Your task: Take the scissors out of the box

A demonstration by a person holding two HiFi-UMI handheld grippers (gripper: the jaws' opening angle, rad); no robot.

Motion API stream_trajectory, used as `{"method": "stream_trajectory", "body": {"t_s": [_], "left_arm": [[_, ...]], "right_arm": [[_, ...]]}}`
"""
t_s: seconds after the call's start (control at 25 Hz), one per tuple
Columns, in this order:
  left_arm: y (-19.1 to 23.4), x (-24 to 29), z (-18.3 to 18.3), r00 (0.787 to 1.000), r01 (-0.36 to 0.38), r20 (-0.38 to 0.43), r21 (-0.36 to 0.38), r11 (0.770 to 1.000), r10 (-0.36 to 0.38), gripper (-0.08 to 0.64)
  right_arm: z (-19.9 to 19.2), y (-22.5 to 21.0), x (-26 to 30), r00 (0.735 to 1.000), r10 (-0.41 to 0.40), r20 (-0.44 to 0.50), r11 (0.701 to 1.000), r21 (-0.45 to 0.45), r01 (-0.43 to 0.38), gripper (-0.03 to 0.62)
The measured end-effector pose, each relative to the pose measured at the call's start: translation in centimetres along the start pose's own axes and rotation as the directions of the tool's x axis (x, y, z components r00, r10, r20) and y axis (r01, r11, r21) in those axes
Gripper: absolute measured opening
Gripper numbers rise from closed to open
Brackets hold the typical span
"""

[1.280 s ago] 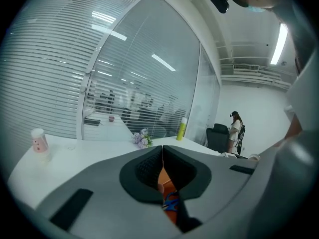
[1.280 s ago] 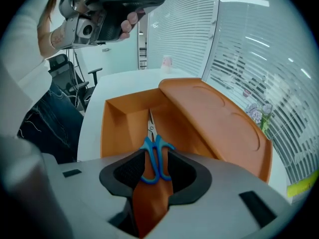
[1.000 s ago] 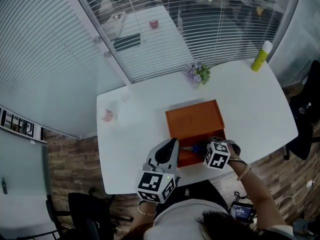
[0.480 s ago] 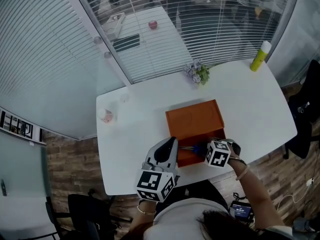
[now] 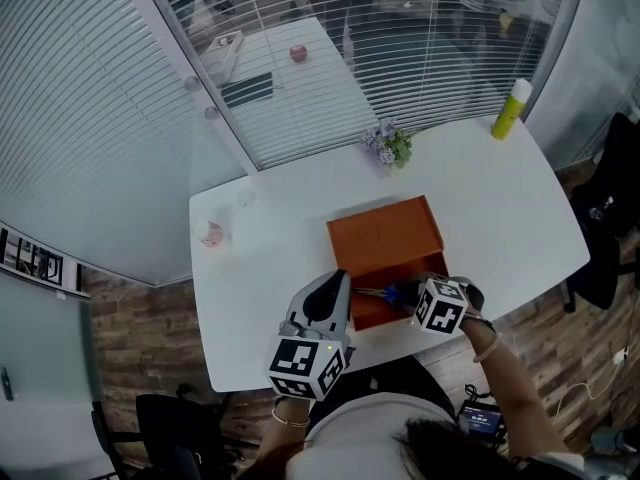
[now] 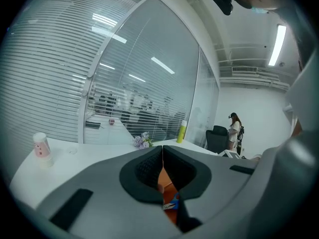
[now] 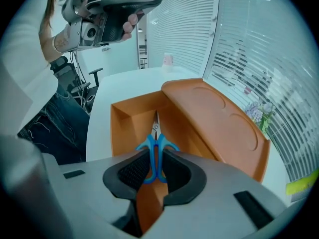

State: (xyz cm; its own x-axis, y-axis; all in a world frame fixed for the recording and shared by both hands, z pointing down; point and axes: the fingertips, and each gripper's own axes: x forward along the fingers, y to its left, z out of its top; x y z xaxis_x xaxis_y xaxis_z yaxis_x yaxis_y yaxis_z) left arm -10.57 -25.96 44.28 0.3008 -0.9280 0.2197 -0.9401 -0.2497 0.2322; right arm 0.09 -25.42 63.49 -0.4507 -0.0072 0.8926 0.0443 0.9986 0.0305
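Right tool (image 7: 155, 158) just closed on the scissors (image 7: 156, 142) — only right gripper view shows it.

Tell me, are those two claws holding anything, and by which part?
The right gripper, whose jaws have just been closing, grips the scissors by their blue handles, inside the orange box. The left gripper is shut on nothing.

Your scissors (image 7: 156, 146) have blue handles and short steel blades, closed. They sit inside the open orange box (image 7: 123, 128) with their tips pointing away from you. Your right tool (image 7: 155, 169) has just been closing its jaws, which now clamp the handles. The box stands near the bench's (image 5: 500, 198) near edge, with its lid swung back.
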Motion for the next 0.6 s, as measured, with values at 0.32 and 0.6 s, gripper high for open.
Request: {"method": "stream_trajectory", "body": {"t_s": [0.32,0.6], "left_arm": [[-0.6,-0.8,0.4,1.0,0.025,0.012,0.014,1.0,-0.026,0.02],[-1.3,-1.3,0.5,0.999,0.051,0.016,0.029,0.998,-0.051,0.02]], "right_arm": [[0.5,0.3,-2.0,0.997,-0.065,0.041,0.997,0.05,0.063,0.107],[0.4,0.7,-3.4,0.989,-0.118,0.093,0.986,0.129,0.105,0.107]]}}
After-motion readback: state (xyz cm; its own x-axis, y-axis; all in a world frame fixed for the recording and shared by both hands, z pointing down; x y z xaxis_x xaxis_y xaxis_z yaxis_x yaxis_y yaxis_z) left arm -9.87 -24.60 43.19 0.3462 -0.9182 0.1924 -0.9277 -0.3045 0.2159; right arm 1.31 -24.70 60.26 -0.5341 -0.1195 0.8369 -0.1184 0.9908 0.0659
